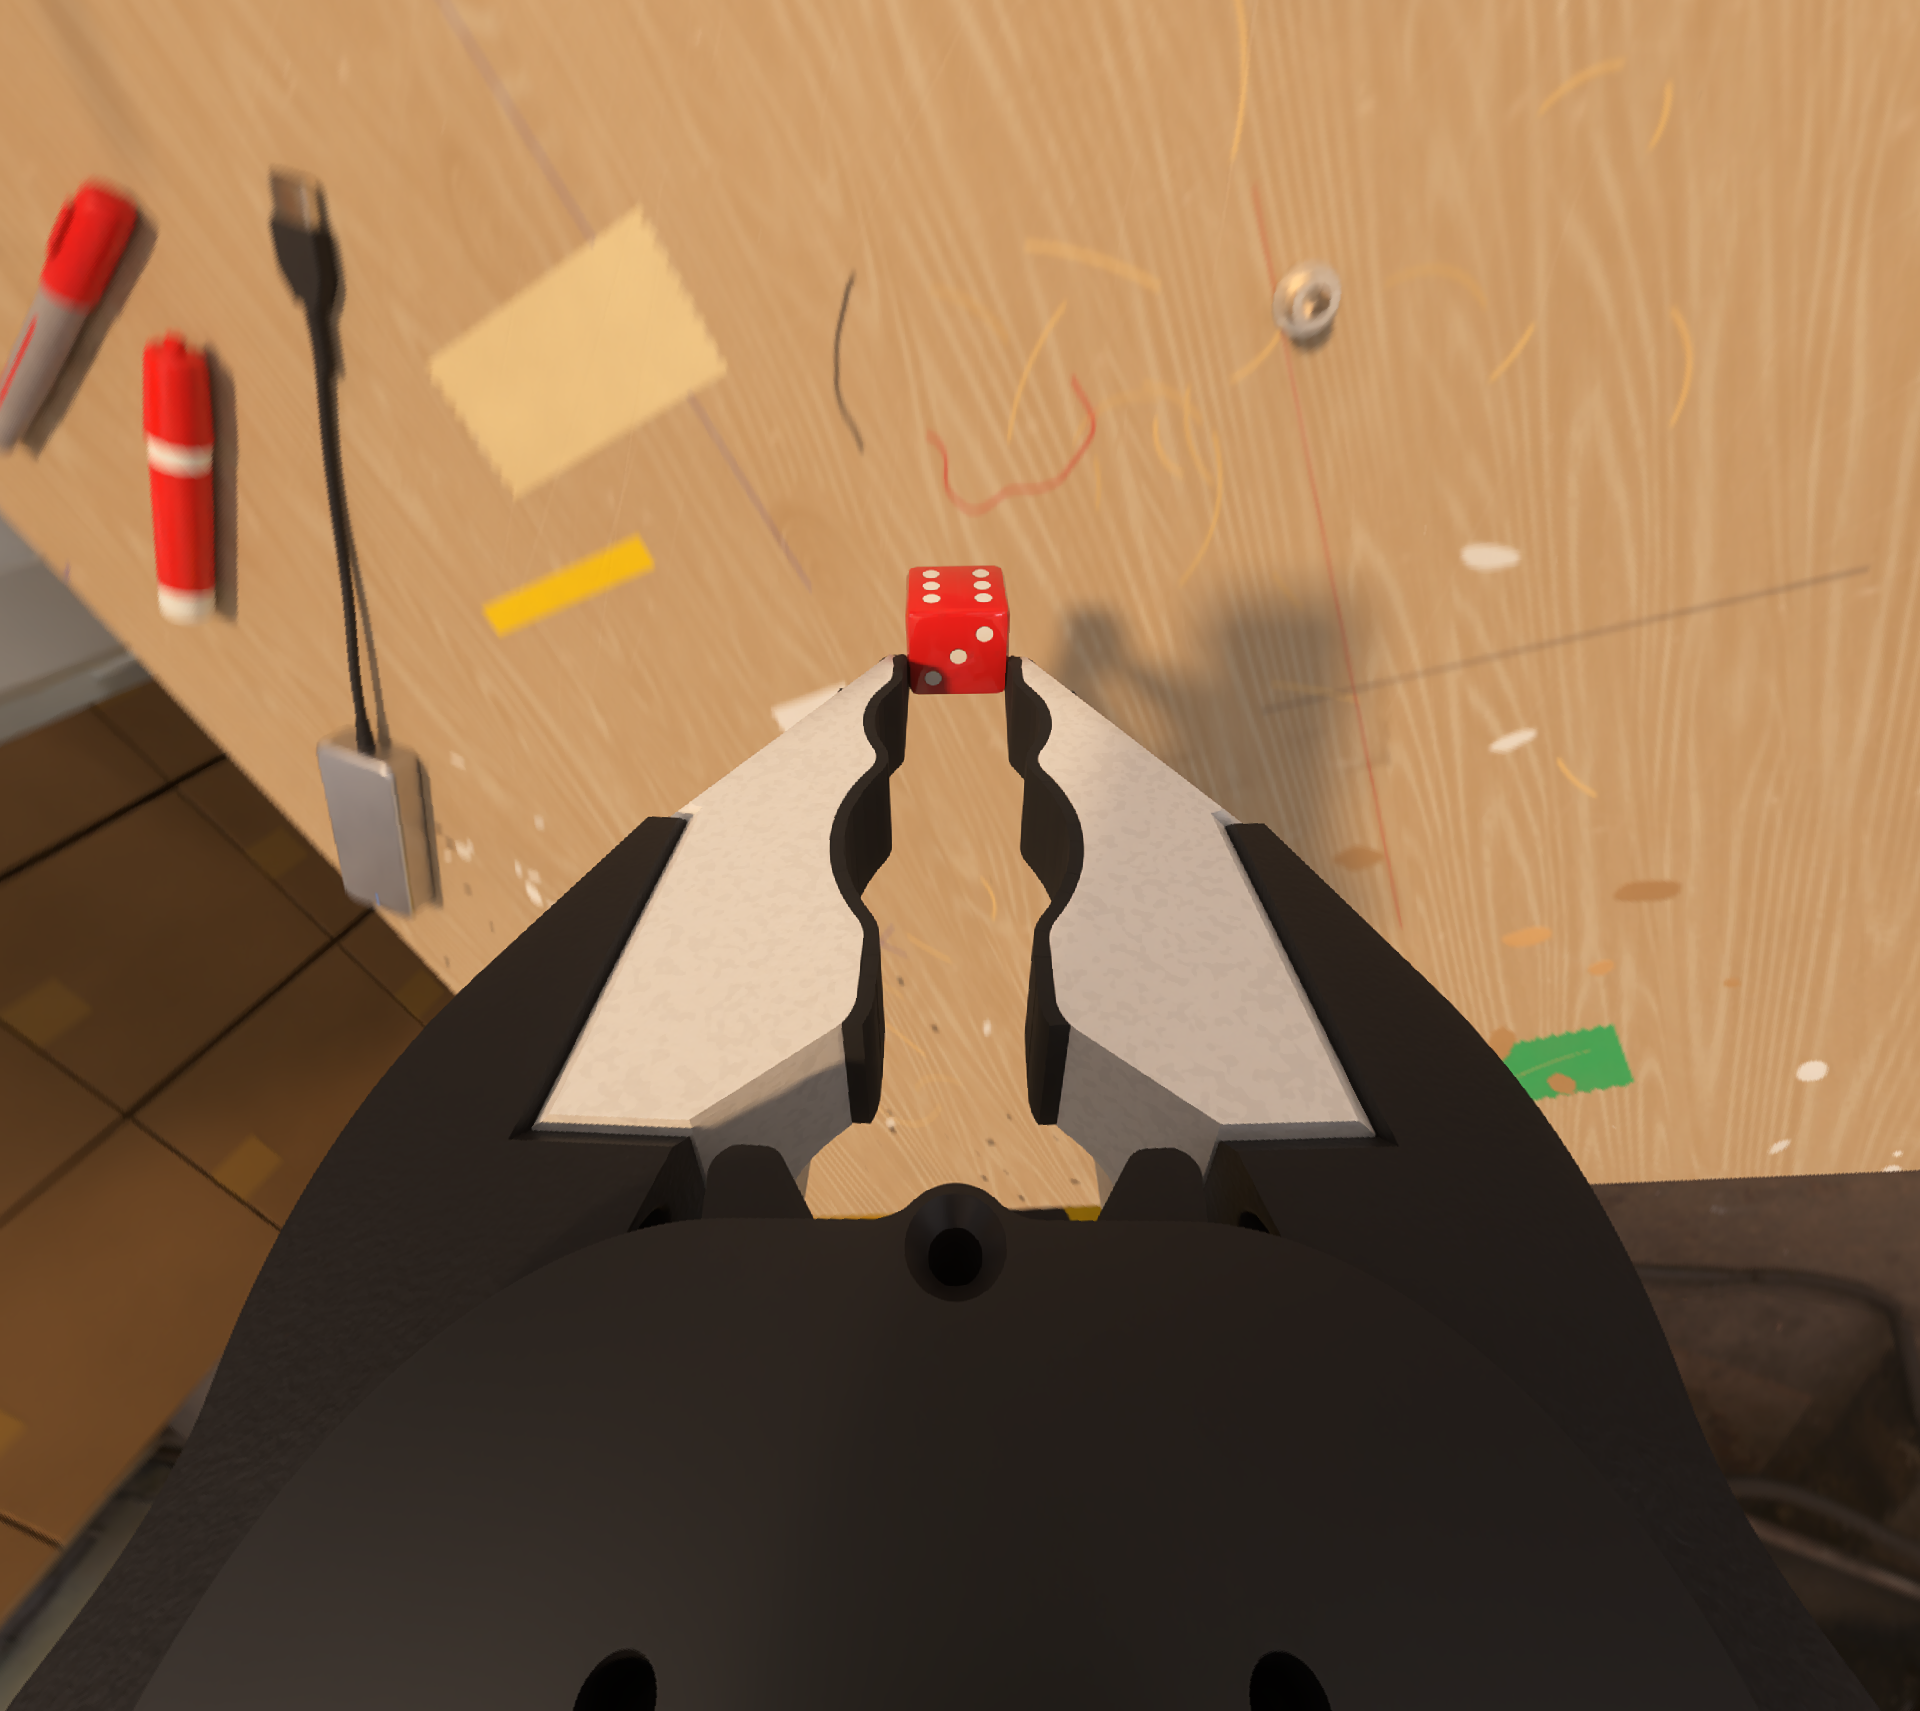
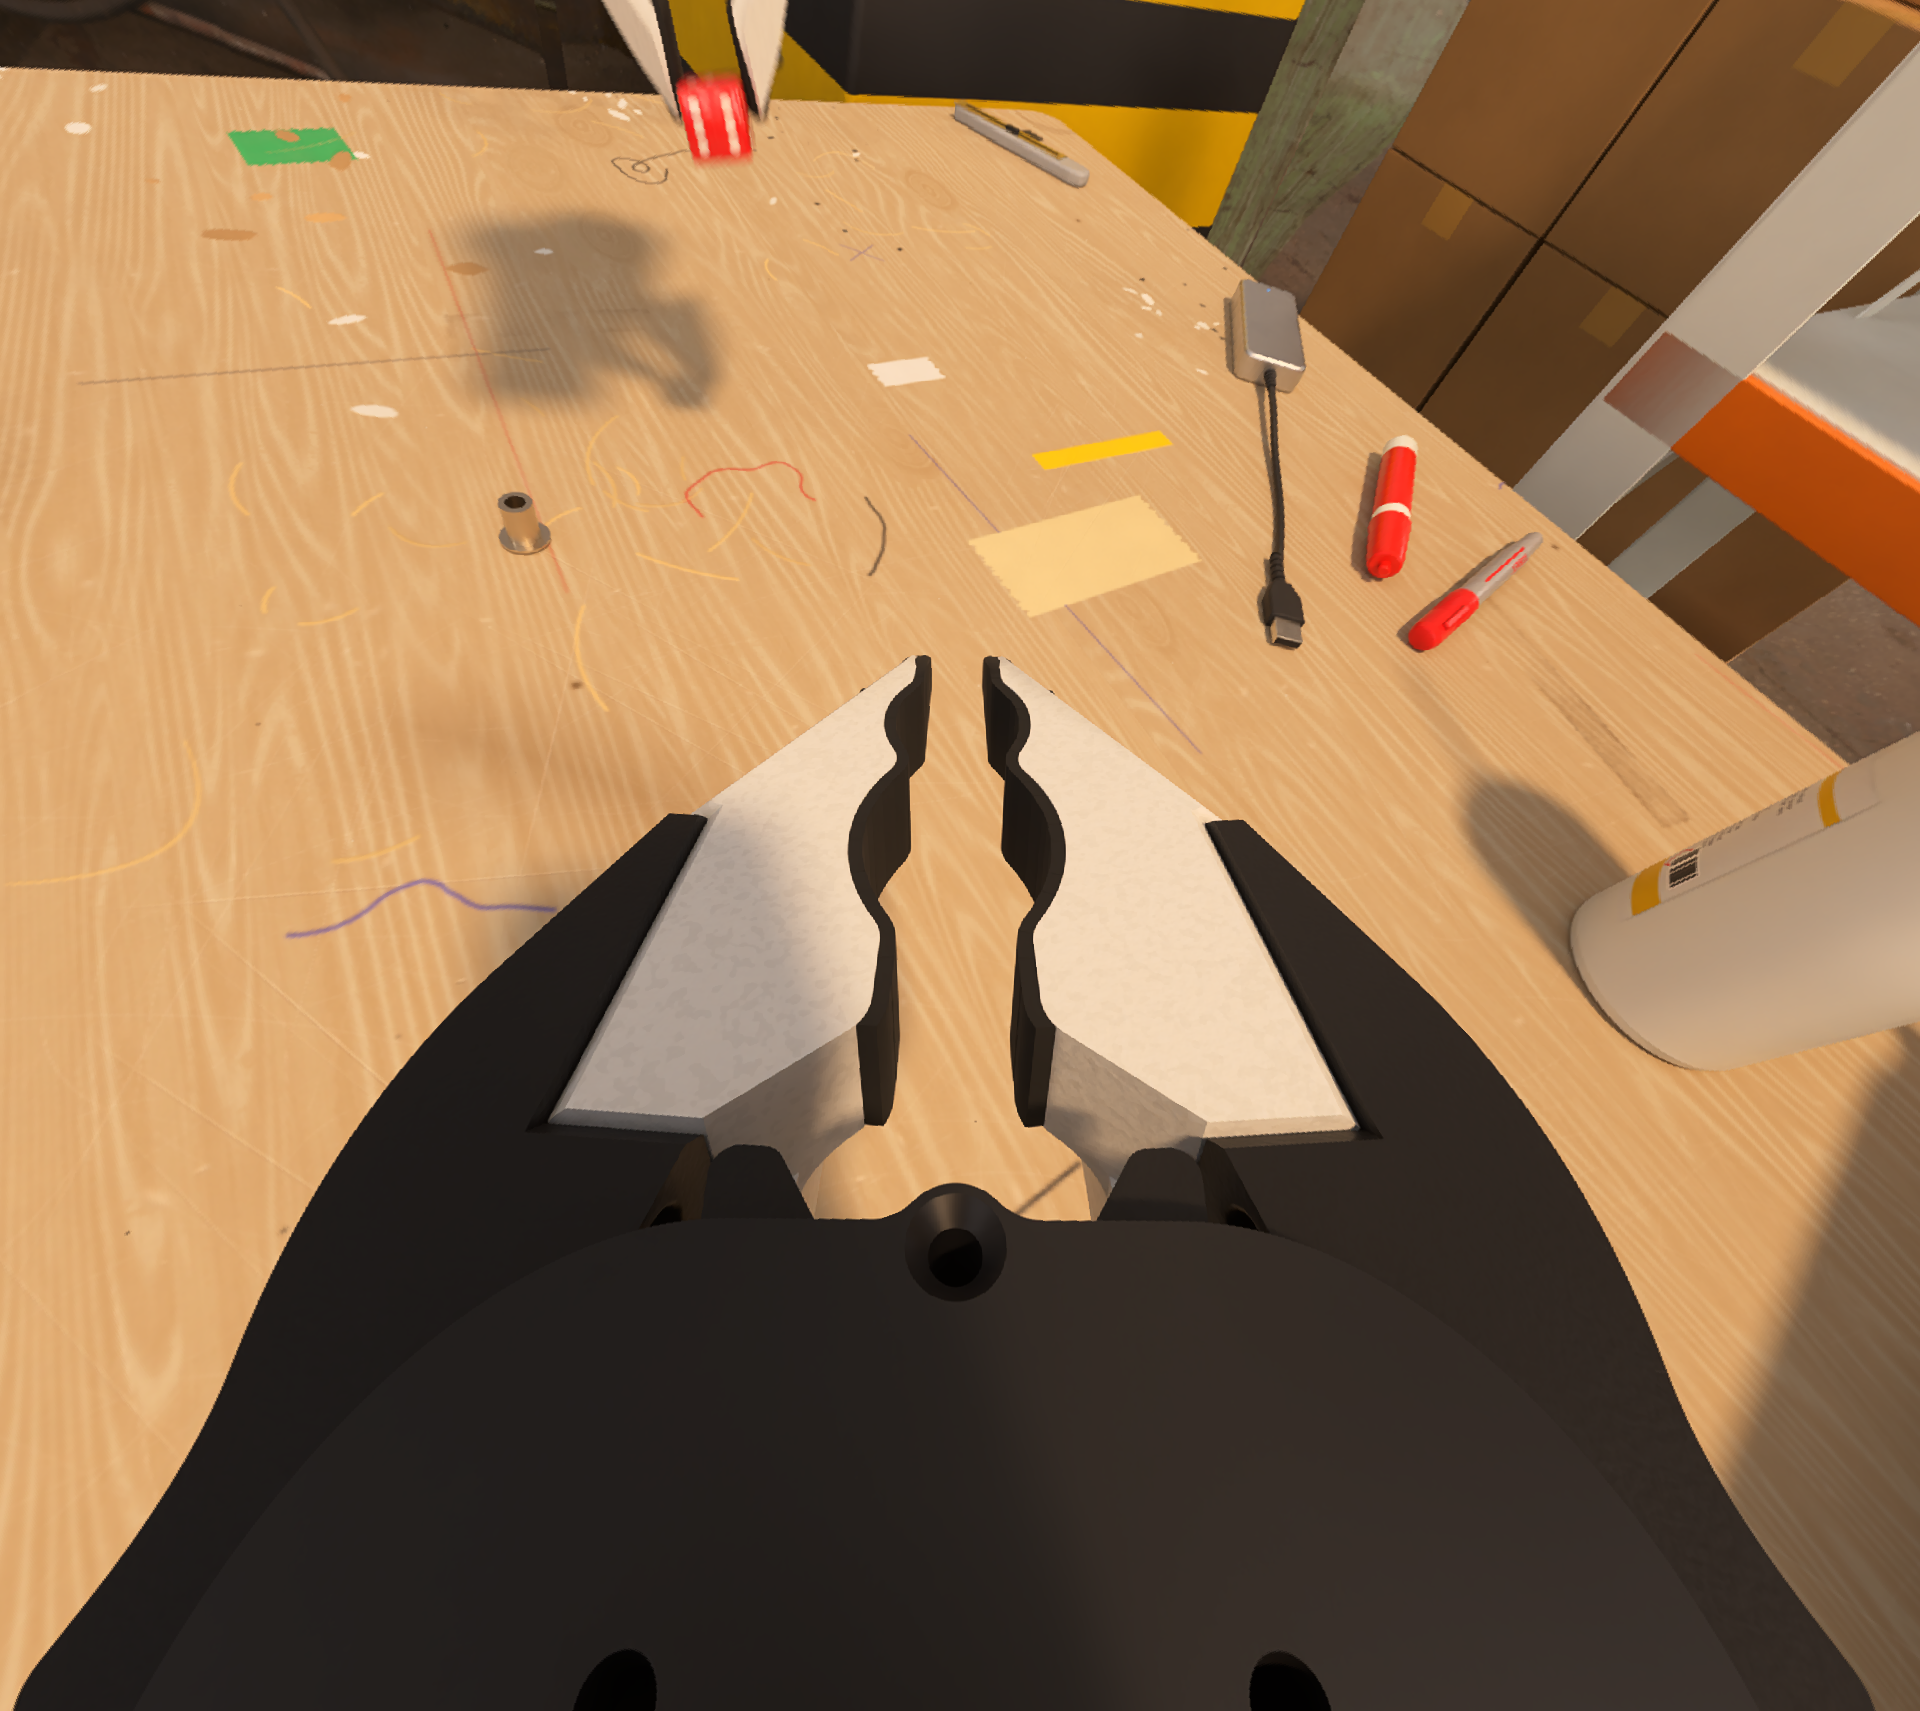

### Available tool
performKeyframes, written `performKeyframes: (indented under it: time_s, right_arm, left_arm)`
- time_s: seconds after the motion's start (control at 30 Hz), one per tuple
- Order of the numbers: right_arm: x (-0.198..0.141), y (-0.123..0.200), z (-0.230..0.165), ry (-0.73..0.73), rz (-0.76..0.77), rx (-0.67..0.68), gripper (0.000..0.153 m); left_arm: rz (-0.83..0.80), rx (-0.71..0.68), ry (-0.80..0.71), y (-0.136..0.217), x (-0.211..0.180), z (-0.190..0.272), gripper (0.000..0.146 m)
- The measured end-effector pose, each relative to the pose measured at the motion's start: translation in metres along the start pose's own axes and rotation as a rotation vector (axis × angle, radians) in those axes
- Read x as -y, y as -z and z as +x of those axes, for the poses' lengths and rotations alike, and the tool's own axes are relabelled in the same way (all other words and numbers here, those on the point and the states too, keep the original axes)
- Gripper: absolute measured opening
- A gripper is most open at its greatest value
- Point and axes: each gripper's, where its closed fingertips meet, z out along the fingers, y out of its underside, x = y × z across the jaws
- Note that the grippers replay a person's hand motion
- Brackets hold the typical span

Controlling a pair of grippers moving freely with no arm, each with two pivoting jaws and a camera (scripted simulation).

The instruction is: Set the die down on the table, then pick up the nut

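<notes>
L tongs [image 1: 957, 674] clamped on die [image 1: 956, 622] above table [image 1: 935, 103]; R tongs [image 2: 957, 674] slightly parted, empty; nut [image 2: 522, 522] apart on table.

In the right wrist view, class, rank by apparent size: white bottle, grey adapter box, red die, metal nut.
1. white bottle, though nearest the camera
2. grey adapter box
3. red die and metal nut: alike, unranked

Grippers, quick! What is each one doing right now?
Left gripper: closed on the red die, above the table.
Right gripper: open, holding nothing.
</notes>
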Motion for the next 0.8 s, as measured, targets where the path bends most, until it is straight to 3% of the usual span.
performKeyframes:
  time_s: [0.23, 0.43, 0.67, 0.8]
  right_arm:
    - [0.008, 0.008, -0.002, 0.017, 0.028, -0.005, 0.01]
    - [0.006, 0.008, -0.006, 0.085, -0.017, -0.026, 0.01]
    - [0.005, 0.006, -0.011, 0.111, -0.034, -0.017, 0.009]
    - [0.007, 0.007, -0.012, 0.111, -0.031, -0.018, 0.009]
  left_arm:
    - [-0.085, -0.086, -0.093, -0.057, 0.059, -0.009, 0.018]
    - [-0.179, -0.237, -0.105, -0.104, 0.059, 0.008, 0.018]
    - [-0.13, -0.264, -0.067, -0.116, 0.067, 0.017, 0.018]
    - [-0.078, -0.229, -0.005, -0.101, 0.065, 0.007, 0.026]
